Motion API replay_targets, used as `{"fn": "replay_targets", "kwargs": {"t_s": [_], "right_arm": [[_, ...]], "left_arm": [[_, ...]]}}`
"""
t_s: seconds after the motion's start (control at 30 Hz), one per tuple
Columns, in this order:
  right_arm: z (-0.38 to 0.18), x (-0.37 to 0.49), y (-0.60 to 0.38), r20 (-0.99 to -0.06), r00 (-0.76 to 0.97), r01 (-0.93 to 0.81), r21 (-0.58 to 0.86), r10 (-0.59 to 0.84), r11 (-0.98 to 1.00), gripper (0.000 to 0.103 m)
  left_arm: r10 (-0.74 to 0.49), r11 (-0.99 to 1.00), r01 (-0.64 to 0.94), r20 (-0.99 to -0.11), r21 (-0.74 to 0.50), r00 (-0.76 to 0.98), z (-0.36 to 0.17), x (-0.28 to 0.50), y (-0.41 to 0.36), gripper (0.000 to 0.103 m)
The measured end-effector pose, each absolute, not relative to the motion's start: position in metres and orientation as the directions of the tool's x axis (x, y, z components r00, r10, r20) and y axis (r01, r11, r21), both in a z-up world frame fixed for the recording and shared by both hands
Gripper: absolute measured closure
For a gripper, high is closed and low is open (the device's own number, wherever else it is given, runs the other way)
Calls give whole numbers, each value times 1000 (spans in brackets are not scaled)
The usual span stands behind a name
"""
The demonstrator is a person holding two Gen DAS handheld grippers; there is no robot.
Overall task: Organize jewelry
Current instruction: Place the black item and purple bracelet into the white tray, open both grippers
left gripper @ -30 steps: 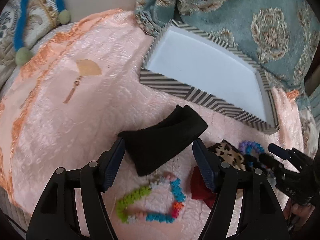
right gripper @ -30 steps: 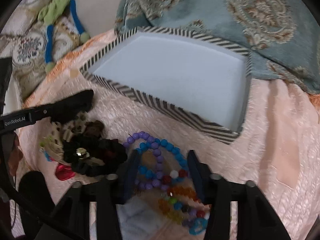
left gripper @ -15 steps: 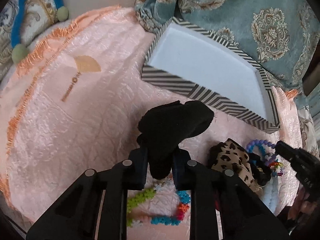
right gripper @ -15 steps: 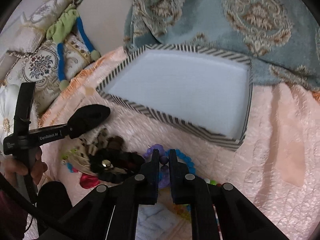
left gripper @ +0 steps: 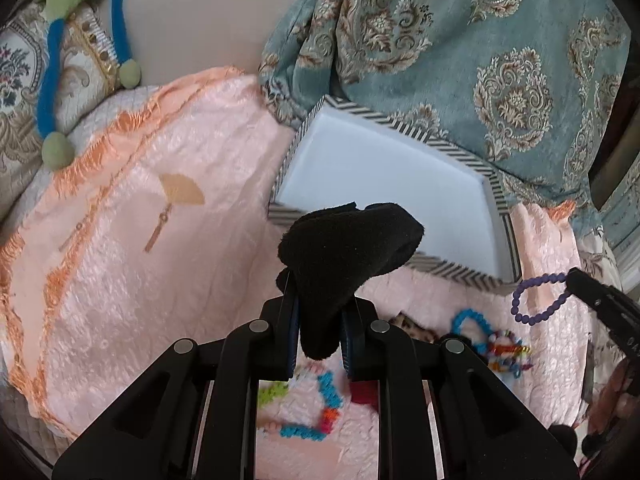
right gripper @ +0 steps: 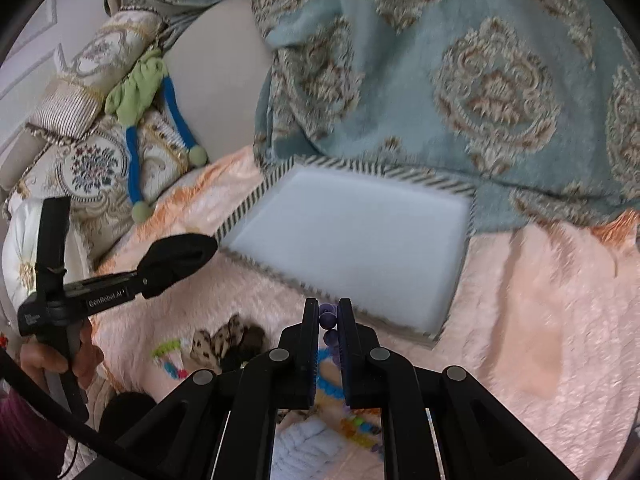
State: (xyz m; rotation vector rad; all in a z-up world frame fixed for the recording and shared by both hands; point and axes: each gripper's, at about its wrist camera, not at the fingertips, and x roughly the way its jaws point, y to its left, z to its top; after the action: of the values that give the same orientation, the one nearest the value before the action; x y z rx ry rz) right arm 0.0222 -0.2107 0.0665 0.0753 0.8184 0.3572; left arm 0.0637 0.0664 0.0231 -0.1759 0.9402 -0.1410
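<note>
Pointing trayward: clamped black pouch (left gripper: 348,256)

Both jaws closed: left gripper (left gripper: 320,312) lifted the black pouch (left gripper: 348,256), right gripper (right gripper: 329,320) the purple bracelet (left gripper: 540,298).

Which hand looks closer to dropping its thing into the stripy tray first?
Probably the left. Its black velvet pouch already overlaps the striped tray at the near rim, while the right gripper, shut on the purple bead bracelet, sits just short of it.
</note>
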Motion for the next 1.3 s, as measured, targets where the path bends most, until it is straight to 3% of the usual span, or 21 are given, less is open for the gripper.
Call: {"fn": "replay_targets", "kwargs": {"t_s": [0.3, 0.63, 0.87, 1.03, 1.17, 1.3], "right_arm": [[68, 57, -215, -704, 639, -246, 195, 310, 950, 95], [14, 106, -219, -758, 566, -194, 261, 325, 946, 95], [-26, 121, -247, -826, 508, -94, 226, 242, 970, 95], [-37, 119, -254, -850, 479, -78, 207, 219, 975, 94], [-35, 112, -255, -841, 488, -83, 221, 233, 972, 78], [-24, 103, -248, -828, 508, -95, 217, 235, 971, 73]], "left_arm": [[-148, 986, 25, -804, -163, 577, 19, 110, 48, 87], [-85, 996, 11, -843, -94, 532, -15, 173, 31, 87], [-40, 998, -23, -880, -57, 472, -48, 199, 32, 86], [-41, 999, -8, -882, -50, 470, -49, 189, 32, 79], [-47, 999, 16, -882, -45, 469, -48, 174, 31, 65], [-25, 1000, 3, -867, -27, 498, -41, 163, 31, 50]]}}
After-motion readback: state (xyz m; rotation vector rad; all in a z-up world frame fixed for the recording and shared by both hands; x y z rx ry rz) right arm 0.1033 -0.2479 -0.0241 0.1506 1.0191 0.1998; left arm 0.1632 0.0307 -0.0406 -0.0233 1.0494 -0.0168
